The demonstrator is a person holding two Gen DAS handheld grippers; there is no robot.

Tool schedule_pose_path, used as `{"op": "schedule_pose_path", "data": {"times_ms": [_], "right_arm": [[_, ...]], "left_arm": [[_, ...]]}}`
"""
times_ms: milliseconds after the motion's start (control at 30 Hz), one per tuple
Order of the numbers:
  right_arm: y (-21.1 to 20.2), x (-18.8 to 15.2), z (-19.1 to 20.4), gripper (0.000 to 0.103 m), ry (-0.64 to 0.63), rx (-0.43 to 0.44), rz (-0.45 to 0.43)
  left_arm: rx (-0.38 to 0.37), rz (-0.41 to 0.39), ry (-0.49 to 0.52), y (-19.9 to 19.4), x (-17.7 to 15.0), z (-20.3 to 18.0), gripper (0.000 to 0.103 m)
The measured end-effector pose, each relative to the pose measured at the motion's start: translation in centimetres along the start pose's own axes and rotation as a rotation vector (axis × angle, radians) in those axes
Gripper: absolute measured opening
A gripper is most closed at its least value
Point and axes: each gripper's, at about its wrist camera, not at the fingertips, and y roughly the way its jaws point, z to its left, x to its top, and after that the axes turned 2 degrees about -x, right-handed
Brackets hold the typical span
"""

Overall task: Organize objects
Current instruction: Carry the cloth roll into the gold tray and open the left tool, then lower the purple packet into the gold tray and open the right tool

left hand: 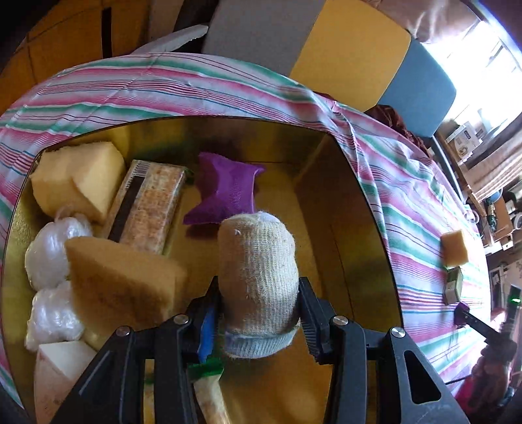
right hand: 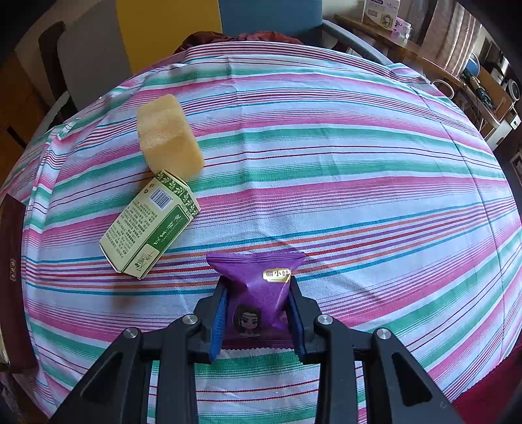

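My left gripper (left hand: 259,293) is shut on a rolled beige sock (left hand: 257,280) and holds it over a gold-lined box (left hand: 362,228). The box holds yellow sponges (left hand: 81,176), a brown sponge (left hand: 120,280), a long snack bar pack (left hand: 146,208), a purple packet (left hand: 225,192) and white plastic bundles (left hand: 52,248). My right gripper (right hand: 256,310) is shut on a purple snack packet (right hand: 257,290) on the striped cloth (right hand: 326,163). A green and cream carton (right hand: 150,225) and a yellow sponge (right hand: 166,137) lie to its upper left.
In the left wrist view, the sponge (left hand: 455,248), the carton (left hand: 455,287) and the right gripper (left hand: 473,323) show at the far right on the cloth (left hand: 163,88). Chairs (right hand: 169,29) stand behind the table. A dark box edge (right hand: 13,277) sits at the left.
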Motion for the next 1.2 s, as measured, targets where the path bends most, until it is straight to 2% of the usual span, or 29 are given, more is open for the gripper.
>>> {"op": "schedule_pose_path", "data": {"times_ms": [100,233,400,533,633,833,967,1133,1200], "right_arm": [[0.0,0.1,0.0,0.032,0.0,0.0,0.0],[0.0,0.2,-0.1,0.032,-0.001,0.0,0.0],[0.1,0.4,-0.2,0.032,-0.006,-0.003,-0.001],[0.1,0.5,-0.2,0.032,-0.018,-0.015,-0.006],[0.1,0.5,-0.4,0.032,-0.026,-0.024,-0.009],[-0.9,0.2,0.3,0.032,-0.032,-0.017,-0.019],[-3.8,0.3,3.4,0.032,-0.071,0.04,-0.066],[-6.2,-0.1,12.6,0.032,-0.195,0.144,-0.116],[-7.6,-0.5,15.7,0.032,-0.249,0.212,-0.126]], "left_arm": [[0.019,-0.01,0.021,0.0,0.1,-0.3,0.048],[0.036,-0.052,0.051,-1.4,0.0,-0.5,0.058],[0.088,-0.14,0.097,-4.6,-1.0,-0.1,0.06],[0.152,-0.218,0.14,-7.4,-3.4,0.1,0.061],[0.204,-0.279,0.153,-9.2,-5.3,0.3,0.067],[0.228,-0.328,0.162,-11.4,-8.5,1.2,0.068],[0.229,-0.345,0.164,-12.2,-9.6,1.6,0.068],[0.211,-0.35,0.143,-12.4,-10.1,2.0,0.069],[0.207,-0.358,0.14,-12.6,-10.3,2.1,0.069]]}}
